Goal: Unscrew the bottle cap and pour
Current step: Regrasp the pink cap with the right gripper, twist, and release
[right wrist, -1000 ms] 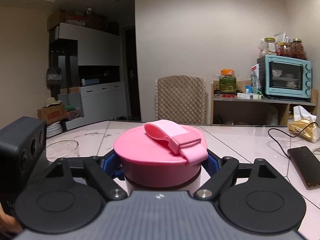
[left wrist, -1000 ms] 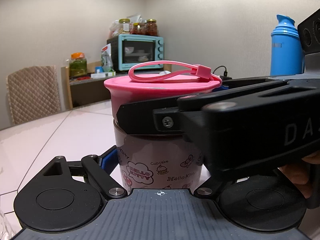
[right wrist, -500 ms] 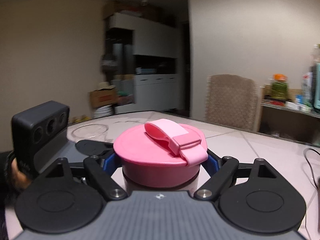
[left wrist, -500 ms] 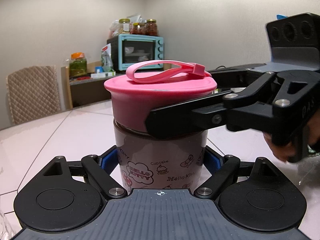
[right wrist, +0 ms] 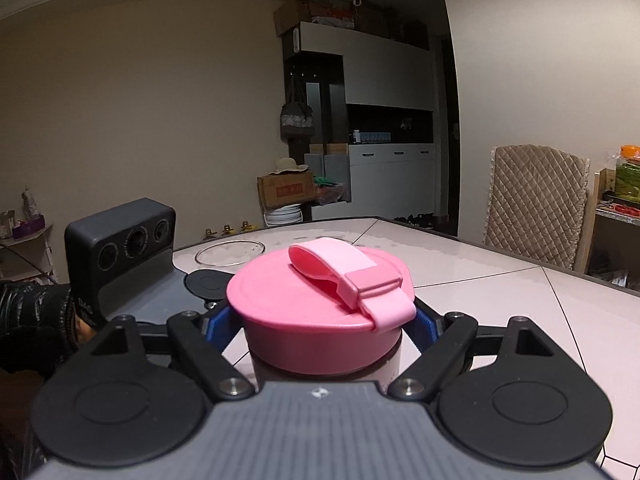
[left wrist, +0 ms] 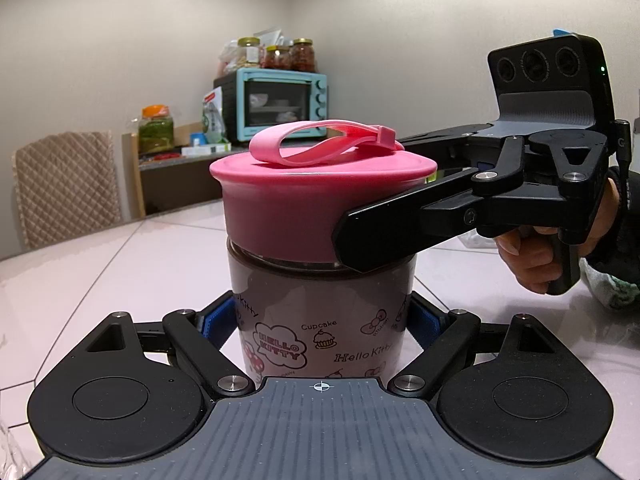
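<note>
Since 1 s ago right gripper (right wrist: pixel 324 320) has swung round the bottle (left wrist: pixel 320 312) axis w/ cap (left wrist: pixel 324 200) clamped, so in left view its body now sits far right, not across the front. L→R: left gripper (left wrist: pixel 320 316) fingers closed on bottle wall low down, bottle upright on table (left wrist: pixel 120 256), vertical axis dead centre between both finger pairs; right fingers (left wrist: pixel 384 228) pinch cap rim from right side, glass dish (right wrist: pixel 230 250) behind. Can't tell if thread's free yet: cap/neck seam partly hidden by right finger, contents not visible.
</note>
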{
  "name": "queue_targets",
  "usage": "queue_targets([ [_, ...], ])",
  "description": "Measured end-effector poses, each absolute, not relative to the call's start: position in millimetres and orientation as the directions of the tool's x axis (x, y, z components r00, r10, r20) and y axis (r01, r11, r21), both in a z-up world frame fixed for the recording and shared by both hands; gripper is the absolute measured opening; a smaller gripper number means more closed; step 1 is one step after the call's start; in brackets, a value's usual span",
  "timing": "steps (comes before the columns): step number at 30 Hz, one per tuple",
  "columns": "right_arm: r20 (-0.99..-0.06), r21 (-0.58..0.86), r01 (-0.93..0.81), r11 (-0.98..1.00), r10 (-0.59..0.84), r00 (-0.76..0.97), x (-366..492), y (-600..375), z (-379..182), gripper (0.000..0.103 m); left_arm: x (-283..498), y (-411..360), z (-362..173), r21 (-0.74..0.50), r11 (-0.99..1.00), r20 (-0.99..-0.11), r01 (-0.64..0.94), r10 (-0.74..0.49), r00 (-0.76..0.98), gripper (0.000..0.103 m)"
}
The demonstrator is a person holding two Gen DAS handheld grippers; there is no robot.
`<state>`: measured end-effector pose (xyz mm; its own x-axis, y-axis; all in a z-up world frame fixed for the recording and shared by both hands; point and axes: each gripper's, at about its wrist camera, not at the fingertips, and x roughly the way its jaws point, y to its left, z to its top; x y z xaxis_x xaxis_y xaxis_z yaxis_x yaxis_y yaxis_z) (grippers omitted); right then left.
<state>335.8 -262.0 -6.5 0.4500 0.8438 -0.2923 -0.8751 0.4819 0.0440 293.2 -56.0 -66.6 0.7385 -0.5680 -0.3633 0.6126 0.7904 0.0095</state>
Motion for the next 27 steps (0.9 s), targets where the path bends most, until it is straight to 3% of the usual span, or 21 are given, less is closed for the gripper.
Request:
queue_targets([
  [3,-0.292,0.039,-0.853,0.521,0.822,0.489,333,-262,-4,0.096,293,-56,-67,0.010,0.790,-0.363,0.613,-0.568,0.739,0.090],
  [6,-0.293,0.046,-0.812,0.581,0.785,0.545,321,-260,-1,0.098,293,-56,-67,0.010,0.790,-0.363,0.613,-0.568,0.739,0.090],
  [16,-0.272,0.057,-0.612,0.789,0.602,0.751,280,-244,0,0.098,293,-55,-67,0.010,0.790,-0.363,0.613,-0.568,0.739,0.090],
  [27,-0.251,0.038,-0.476,0.879,0.469,0.846,278,-218,-17,0.098,292,-56,-67,0.011,0.790,-0.363,0.613,-0.568,0.739,0.090],
])
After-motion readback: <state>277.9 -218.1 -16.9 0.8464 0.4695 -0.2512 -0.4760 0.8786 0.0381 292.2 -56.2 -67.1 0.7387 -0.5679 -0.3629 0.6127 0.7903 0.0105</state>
